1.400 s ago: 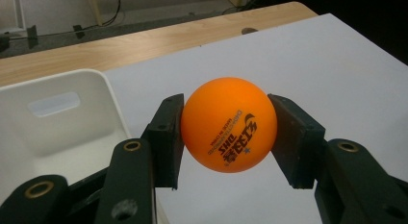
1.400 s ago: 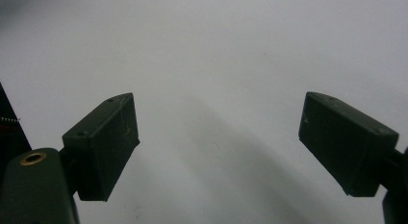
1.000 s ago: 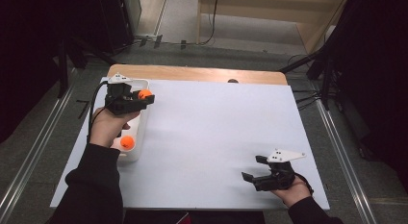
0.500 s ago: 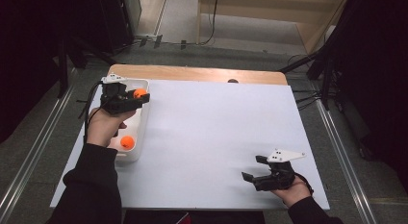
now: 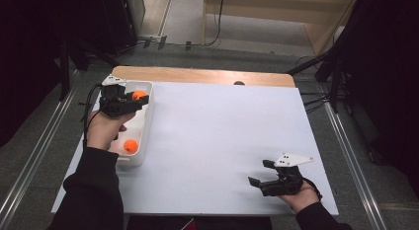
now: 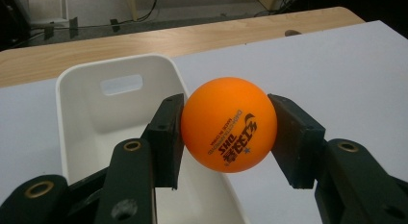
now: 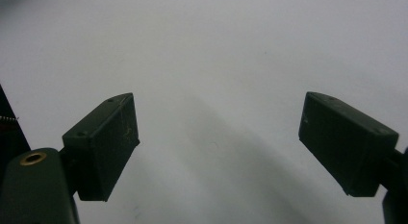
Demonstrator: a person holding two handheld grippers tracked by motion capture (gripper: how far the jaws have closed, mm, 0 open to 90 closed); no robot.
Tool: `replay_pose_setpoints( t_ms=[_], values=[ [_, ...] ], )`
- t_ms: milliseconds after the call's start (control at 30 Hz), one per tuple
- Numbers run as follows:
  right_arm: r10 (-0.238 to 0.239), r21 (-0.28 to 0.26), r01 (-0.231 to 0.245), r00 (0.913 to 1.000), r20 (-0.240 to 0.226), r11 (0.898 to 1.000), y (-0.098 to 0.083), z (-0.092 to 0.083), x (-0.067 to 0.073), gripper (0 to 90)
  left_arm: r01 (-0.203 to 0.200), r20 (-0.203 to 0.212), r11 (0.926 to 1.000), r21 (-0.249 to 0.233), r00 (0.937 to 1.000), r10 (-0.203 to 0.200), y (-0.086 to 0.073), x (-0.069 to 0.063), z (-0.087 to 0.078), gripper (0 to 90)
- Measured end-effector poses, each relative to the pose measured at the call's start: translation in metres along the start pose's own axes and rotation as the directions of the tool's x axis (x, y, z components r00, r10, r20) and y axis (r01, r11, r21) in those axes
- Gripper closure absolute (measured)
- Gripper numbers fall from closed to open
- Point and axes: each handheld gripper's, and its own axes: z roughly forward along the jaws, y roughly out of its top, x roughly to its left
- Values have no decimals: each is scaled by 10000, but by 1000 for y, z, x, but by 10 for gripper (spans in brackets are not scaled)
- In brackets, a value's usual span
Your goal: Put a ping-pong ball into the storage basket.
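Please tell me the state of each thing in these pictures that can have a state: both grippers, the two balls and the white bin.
left gripper: shut on an orange ball, over the bin.
held orange ball: clamped between the jaws, in the air.
second orange ball: lying loose inside the bin.
white bin: upright, open on top.
right gripper: open, nothing between the jaws, over the white table.

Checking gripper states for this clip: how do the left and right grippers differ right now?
The left gripper is shut on an orange ball over the white bin; the right gripper stands open with nothing between its jaws, low over the bare table. Both have black jaws.
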Motion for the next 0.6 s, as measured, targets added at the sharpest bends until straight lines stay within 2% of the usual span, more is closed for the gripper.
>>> replay_pose_setpoints(
  t_ms=[200,300,600],
  values=[
    [23,21,-23,10000,17,10000,-1,0,0,123,377,-250,9993,32,9990,-376,0,3,2,503],
    [7,14,-7,10000,17,10000,-1,0,0,123,295,-431,9996,27,9986,-294,-1,4,3,503],
    [-28,20,28,10000,11,10000,-1,-1,0,123,450,-781,9990,-45,9959,-452,-3,7,5,502]
  ],
)
